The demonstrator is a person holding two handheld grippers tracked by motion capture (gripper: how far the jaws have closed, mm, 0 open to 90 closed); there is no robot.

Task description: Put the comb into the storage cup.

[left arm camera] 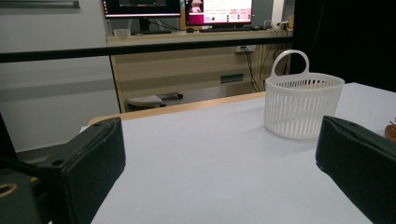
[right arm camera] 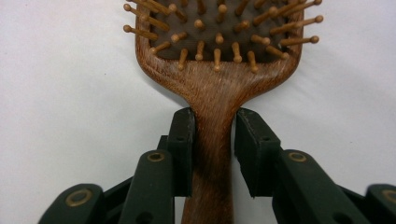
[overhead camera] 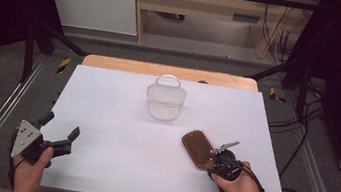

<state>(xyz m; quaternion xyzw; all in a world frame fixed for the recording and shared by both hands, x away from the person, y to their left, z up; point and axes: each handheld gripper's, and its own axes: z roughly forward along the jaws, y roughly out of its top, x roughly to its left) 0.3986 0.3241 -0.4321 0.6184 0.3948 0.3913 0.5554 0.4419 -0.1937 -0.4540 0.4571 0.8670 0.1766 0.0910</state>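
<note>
**Hairbrush gripped by the handle, not yet lifted**

High view: the wooden hairbrush (overhead camera: 198, 149) lies bristles up on the white surface (overhead camera: 119, 119), toward the near right side. The right tool (overhead camera: 218, 162) sits over the brush's handle, held in the person's right hand (overhead camera: 241, 187). The white slotted basket (overhead camera: 165, 100) stands upright near the far middle of the surface, well apart from the brush, and looks empty as far as the slots let one see. The left tool (overhead camera: 59, 136) rests at the near left edge with its jaws spread wide and nothing between them.

Left gripper view: the two black jaws stand far apart over bare surface; the basket stands ahead and to the right, its handle loop upright.

Right gripper view: the jaws flank the handle just below the brush head, the left one touching the wood and the right one at its edge, so the tool appears clamped on the hairbrush. The brush seems flat on the surface.

By my judgement, the grasp is about made; lifting the brush and carrying it, probably to the basket, remain.
</note>
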